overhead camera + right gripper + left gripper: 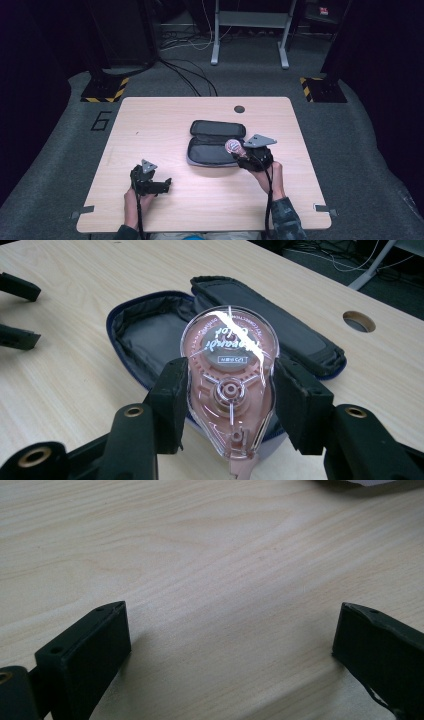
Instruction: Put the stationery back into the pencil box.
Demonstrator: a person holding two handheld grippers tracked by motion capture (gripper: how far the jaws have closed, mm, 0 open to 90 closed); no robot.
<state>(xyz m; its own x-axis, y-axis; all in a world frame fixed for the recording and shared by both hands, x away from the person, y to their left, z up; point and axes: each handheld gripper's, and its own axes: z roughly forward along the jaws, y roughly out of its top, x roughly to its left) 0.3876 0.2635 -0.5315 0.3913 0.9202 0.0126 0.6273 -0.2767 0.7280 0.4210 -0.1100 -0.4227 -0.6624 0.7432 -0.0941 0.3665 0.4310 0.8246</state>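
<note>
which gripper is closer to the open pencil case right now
Right. The right gripper holds a pink tape dispenser at the open pencil case's near right edge. The left gripper, jaws open and empty, rests on the table, nearer the person and left of the case.

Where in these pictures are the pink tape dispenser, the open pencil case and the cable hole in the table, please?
pink tape dispenser (229, 390): right gripper view, on its clear middle hub.
open pencil case (210, 150): high view, on its near half's lining.
cable hole (239, 109): high view, on its dark centre.

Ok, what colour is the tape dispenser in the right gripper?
Clear pink tape dispenser; the right gripper view shows it best.
</note>
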